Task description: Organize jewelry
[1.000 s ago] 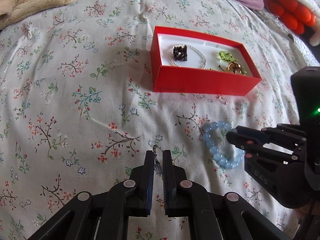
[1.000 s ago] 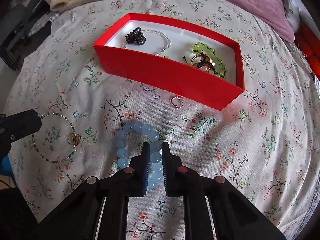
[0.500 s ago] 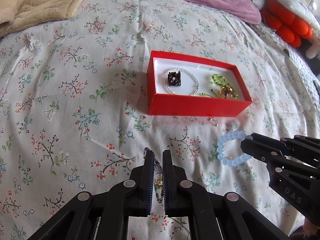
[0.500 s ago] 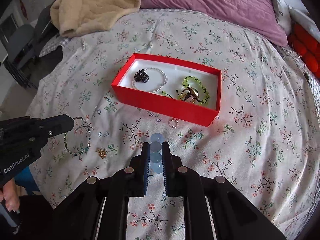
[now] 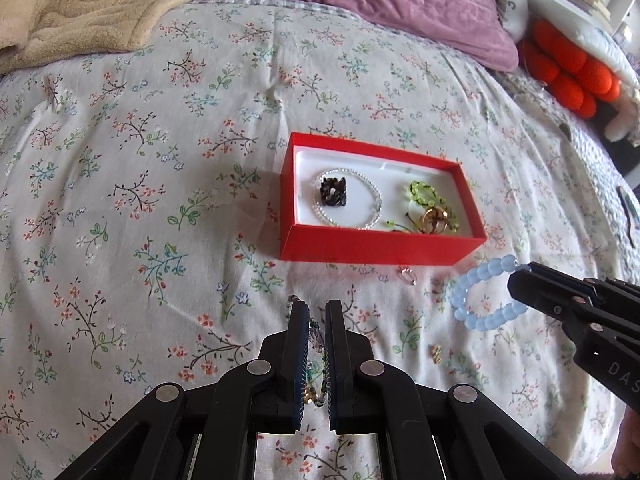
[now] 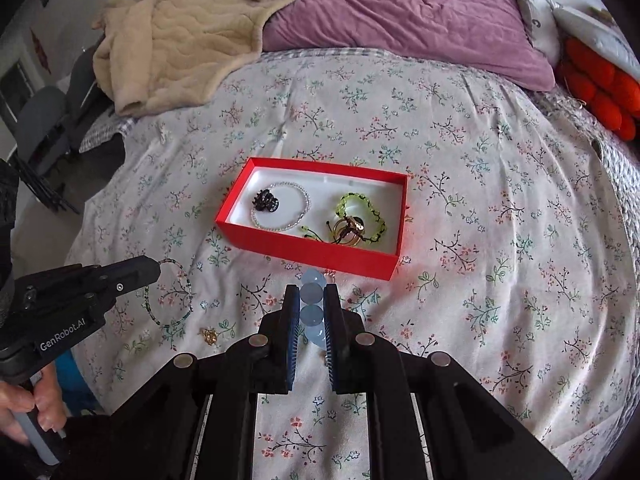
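A red box (image 5: 372,246) (image 6: 308,250) with a white lining lies on the floral bedspread and holds a pearl bracelet (image 5: 370,196), a black hair claw (image 5: 333,192), a green beaded bracelet (image 6: 362,206) and gold rings (image 6: 350,232). My left gripper (image 5: 316,312) (image 6: 154,270) is shut on a thin green bead bracelet (image 6: 170,300), lifted off the bed short of the box. To its right, my right gripper (image 6: 312,298) (image 5: 516,280) is shut on a pale blue bead bracelet (image 5: 480,294) (image 6: 312,302), which hangs in the air.
A small ring (image 5: 407,274) lies on the bedspread just in front of the box. A gold earring (image 5: 435,353) (image 6: 209,335) lies nearer me. A beige blanket (image 6: 180,32), a purple pillow (image 6: 400,12) and orange cushions (image 5: 568,68) line the far side. A hand (image 6: 28,412) holds the left gripper's handle.
Both grippers have risen off the bedspread, each carrying its bracelet. The right one rose more, and the blue bracelet left the bed. The box looks smaller and farther.
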